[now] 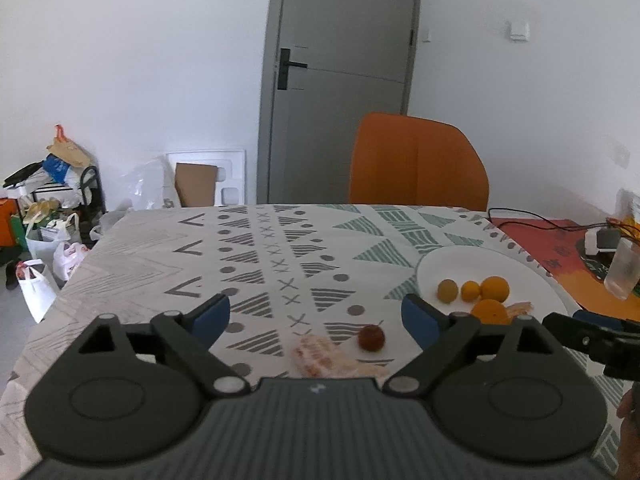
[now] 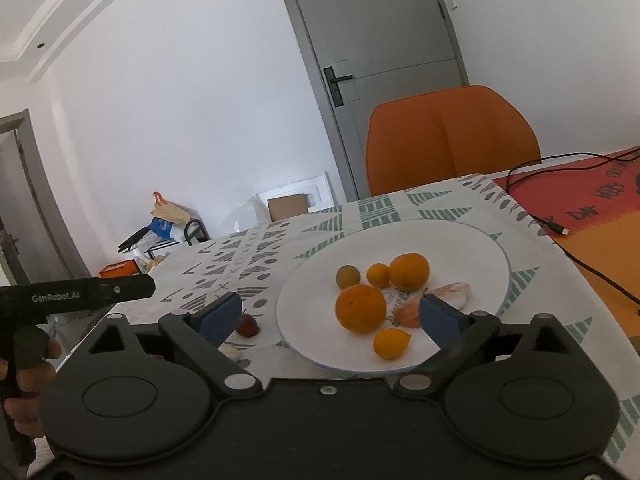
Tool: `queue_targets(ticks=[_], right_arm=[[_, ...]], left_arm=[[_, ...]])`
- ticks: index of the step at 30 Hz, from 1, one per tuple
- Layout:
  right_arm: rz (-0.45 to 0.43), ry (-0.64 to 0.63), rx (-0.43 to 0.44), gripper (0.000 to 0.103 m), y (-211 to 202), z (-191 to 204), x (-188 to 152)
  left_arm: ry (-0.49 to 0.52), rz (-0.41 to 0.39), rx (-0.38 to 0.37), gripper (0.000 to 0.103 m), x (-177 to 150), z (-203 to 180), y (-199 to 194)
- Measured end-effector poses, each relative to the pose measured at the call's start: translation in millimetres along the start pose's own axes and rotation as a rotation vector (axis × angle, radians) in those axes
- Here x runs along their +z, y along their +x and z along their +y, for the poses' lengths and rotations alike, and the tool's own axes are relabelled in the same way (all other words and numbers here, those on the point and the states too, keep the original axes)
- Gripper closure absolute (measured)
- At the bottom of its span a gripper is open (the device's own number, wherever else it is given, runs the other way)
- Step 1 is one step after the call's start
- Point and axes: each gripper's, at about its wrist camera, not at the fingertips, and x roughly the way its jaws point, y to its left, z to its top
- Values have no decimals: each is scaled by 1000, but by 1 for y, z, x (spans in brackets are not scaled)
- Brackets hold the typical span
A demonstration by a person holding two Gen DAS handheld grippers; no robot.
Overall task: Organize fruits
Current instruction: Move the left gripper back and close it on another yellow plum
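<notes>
A white plate (image 2: 472, 248) on the patterned tablecloth holds several orange fruits, the largest (image 2: 360, 308) near its front, a greenish-brown fruit (image 2: 347, 276) and a wrapped snack (image 2: 448, 294). The plate also shows in the left wrist view (image 1: 520, 272). A small dark red fruit (image 1: 371, 337) lies on the cloth left of the plate, next to a clear wrapper (image 1: 320, 354); it also shows in the right wrist view (image 2: 247, 325). My left gripper (image 1: 316, 316) is open and empty above the red fruit. My right gripper (image 2: 330, 316) is open and empty over the plate's front edge.
An orange chair (image 1: 418, 164) stands at the table's far side before a grey door (image 1: 340, 80). A red-orange mat (image 2: 580, 208) with a black cable (image 2: 560, 226) lies right of the plate. Bags and clutter (image 1: 48, 220) sit on the floor at the left.
</notes>
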Motion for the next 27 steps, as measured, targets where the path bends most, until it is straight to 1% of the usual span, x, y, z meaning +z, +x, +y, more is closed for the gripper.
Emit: queue_targets(ticks=[10,19,22,27], right_arm=[[24,-31,33,4,8,25,-2],[57,-68,58,4,17,47,-8],[69,-78,64,4,21,53,-9],[92,-99,78,4,28,63,-13]], left_arm=[[-60,-20,51,11,-4,39,-17],[-119,-10,48,11,-14,66,-20],[-131,-2,52,12,-17,72,-18],[-157,15,37,14,-23,79,-15]])
